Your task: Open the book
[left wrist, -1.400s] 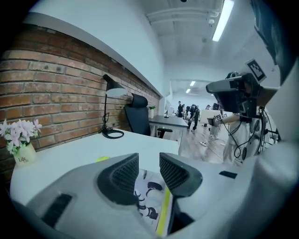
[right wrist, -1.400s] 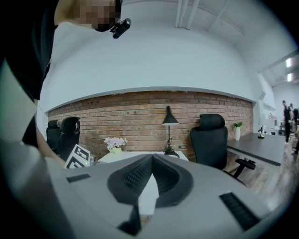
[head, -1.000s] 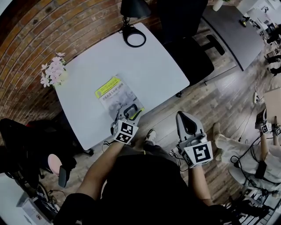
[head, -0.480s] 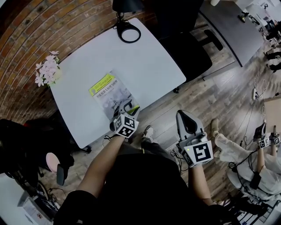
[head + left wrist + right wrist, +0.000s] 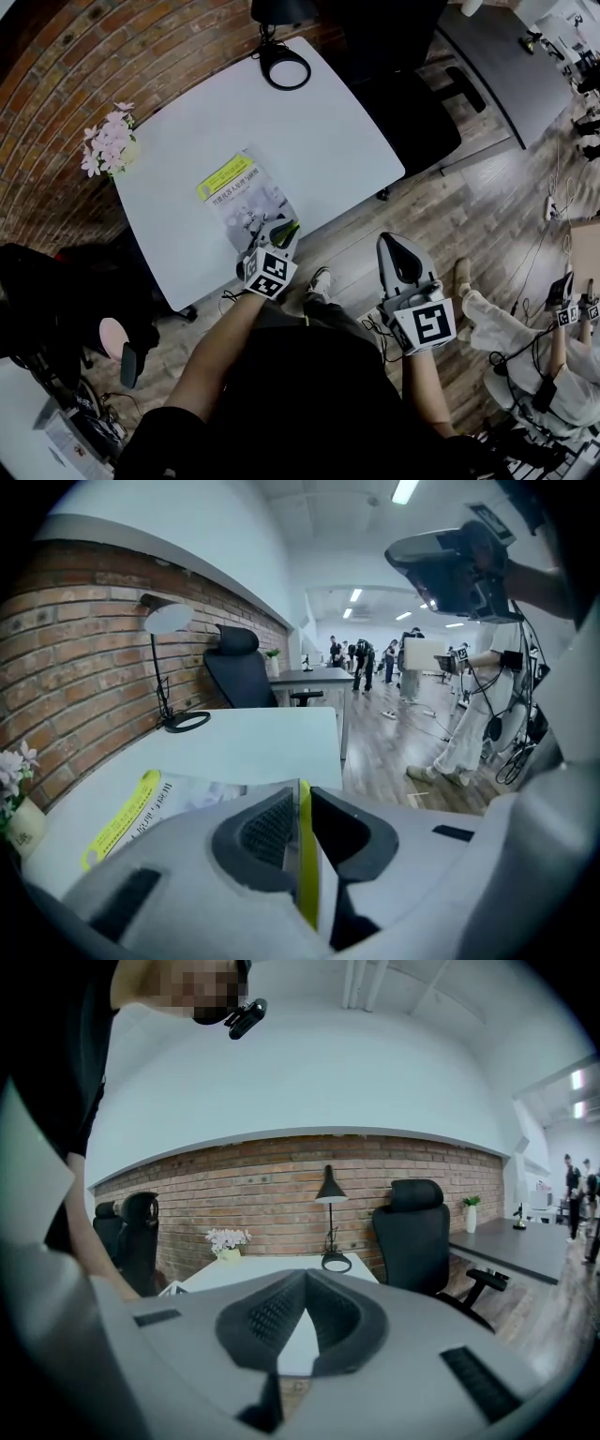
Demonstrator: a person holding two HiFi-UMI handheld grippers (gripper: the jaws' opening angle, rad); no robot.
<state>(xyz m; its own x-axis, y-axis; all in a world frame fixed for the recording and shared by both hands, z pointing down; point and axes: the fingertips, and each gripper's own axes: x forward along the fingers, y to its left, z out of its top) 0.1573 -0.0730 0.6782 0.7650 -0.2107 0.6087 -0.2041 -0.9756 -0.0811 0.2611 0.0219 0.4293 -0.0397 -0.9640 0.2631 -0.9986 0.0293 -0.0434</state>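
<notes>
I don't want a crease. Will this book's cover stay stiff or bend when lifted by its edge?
Probably floppy: the book looks thin and soft-covered, lying flat on the table. The left gripper, whose jaws have just been closing, pinches a thin yellow-green cover edge, so the cover will likely curl. The book looks light and may slide on the smooth table.

Book [image 5: 246, 197] yellow-banded over seemingly grey print, white table [image 5: 319, 122], red-brick wall [image 5: 84, 66], pale pink flowers [image 5: 111, 148]

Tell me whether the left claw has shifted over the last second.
No. The left claw stays at the book's near corner by the table edge; only its jaws have just been closing, now pinching the cover.
</notes>
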